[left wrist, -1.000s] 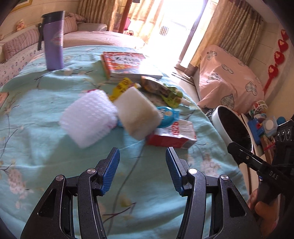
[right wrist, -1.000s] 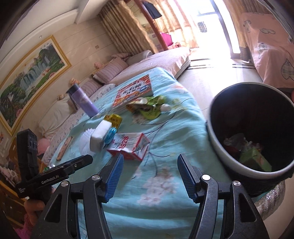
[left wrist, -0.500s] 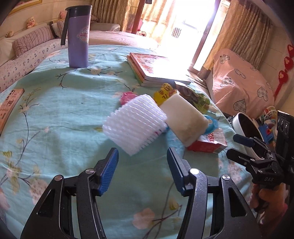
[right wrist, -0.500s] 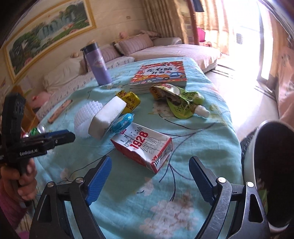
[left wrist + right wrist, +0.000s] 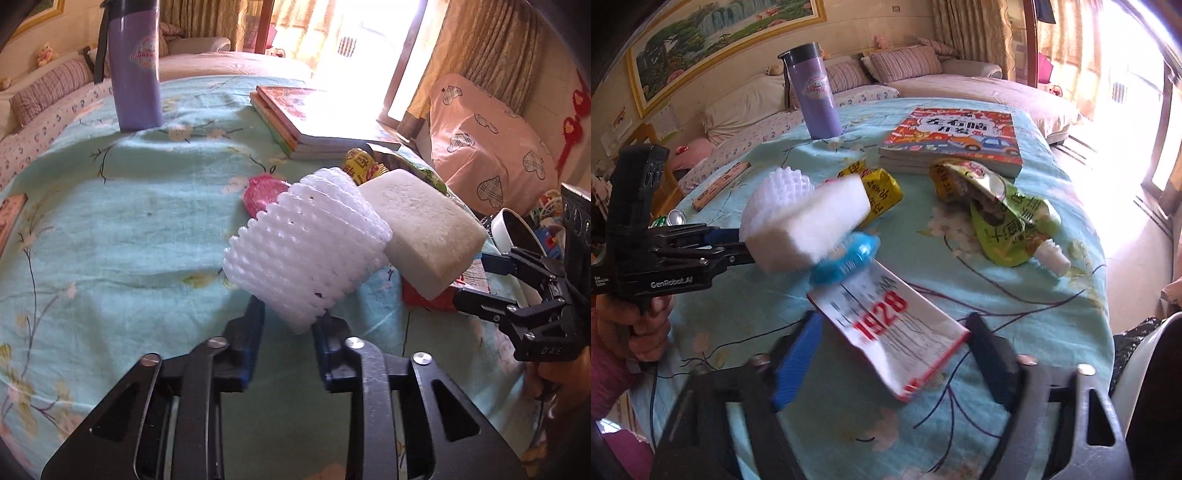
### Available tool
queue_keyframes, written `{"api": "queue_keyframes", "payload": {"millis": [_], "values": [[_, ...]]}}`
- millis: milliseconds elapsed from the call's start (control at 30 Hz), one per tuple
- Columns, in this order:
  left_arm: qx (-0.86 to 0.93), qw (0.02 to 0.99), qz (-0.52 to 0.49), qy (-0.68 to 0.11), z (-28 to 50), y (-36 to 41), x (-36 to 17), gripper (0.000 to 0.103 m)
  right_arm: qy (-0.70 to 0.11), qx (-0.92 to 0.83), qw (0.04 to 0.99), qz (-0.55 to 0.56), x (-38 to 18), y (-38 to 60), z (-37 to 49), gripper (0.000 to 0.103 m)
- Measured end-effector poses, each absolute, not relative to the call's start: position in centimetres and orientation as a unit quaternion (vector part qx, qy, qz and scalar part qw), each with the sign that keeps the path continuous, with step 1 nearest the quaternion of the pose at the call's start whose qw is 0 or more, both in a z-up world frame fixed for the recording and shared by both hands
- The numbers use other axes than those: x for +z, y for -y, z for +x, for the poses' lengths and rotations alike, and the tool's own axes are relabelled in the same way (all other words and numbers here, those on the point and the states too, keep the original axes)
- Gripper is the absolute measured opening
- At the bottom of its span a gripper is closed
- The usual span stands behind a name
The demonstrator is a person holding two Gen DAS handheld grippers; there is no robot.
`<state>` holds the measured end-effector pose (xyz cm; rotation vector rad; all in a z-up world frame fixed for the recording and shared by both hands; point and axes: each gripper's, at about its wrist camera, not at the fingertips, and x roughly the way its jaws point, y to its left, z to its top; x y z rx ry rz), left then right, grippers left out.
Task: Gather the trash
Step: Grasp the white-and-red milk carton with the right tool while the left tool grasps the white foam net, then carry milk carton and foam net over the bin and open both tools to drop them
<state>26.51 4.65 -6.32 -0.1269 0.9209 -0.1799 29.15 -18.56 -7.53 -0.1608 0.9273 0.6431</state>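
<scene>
The left gripper (image 5: 286, 314), just closing, pinches the soft, feather-light white foam net sleeve (image 5: 306, 247) at frame centre by its crushable near edge; the right gripper (image 5: 894, 354), jaws closing yet clear, straddles the stiff, light red-and-white "1928" carton (image 5: 890, 325) across its flat sides.

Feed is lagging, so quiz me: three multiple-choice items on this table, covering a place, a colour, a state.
1. The blue wrapper lies: A) on the books B) partly under the white block C) in the bin.
2. The bottle is: A) green B) red C) purple.
3. The left gripper is: A) shut on the foam net B) open C) shut on the bottle.
Answers: B, the block overlaps it; C, its body is purple; A, its jaws have just been closing and pinch the net's corner.
</scene>
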Motion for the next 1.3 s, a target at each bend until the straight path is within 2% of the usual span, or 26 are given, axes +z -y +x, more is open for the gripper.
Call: {"api": "queue_keyframes", "payload": {"millis": [67, 133, 200, 367, 567, 800, 1300], "values": [[-0.088, 0.890, -0.068, -0.443, 25.8, -4.6, -6.2, 0.017, -0.438, 0.295, 0.846, -0.069, -7.5, 18.9, 28.5, 0.061], [-0.087, 0.891, -0.074, -0.439, 24.8, -4.7, -5.9, 0.015, -0.442, 0.289, 0.847, -0.053, -7.4, 19.5, 27.9, 0.059], [-0.091, 0.892, -0.083, -0.435, 23.6, -4.8, -5.5, 0.015, -0.445, 0.280, 0.850, -0.030, -7.2, 20.4, 27.0, 0.051], [-0.109, 0.891, -0.093, -0.432, 20.6, -4.1, -5.0, 0.015, -0.447, 0.267, 0.854, 0.006, -6.9, 22.1, 24.4, 0.051], [-0.118, 0.888, -0.094, -0.434, 18.1, -3.2, -4.7, 0.015, -0.448, 0.276, 0.850, -0.022, -6.9, 20.5, 23.6, 0.054], [-0.118, 0.888, -0.092, -0.434, 17.0, -2.8, -4.2, 0.015, -0.445, 0.270, 0.852, -0.046, -8.0, 18.6, 24.0, 0.051], [-0.210, 0.879, -0.055, -0.425, 18.1, 7.6, -2.5, 0.014, -0.386, 0.190, 0.898, 0.089, -3.5, 30.7, 18.1, 0.050]]}}
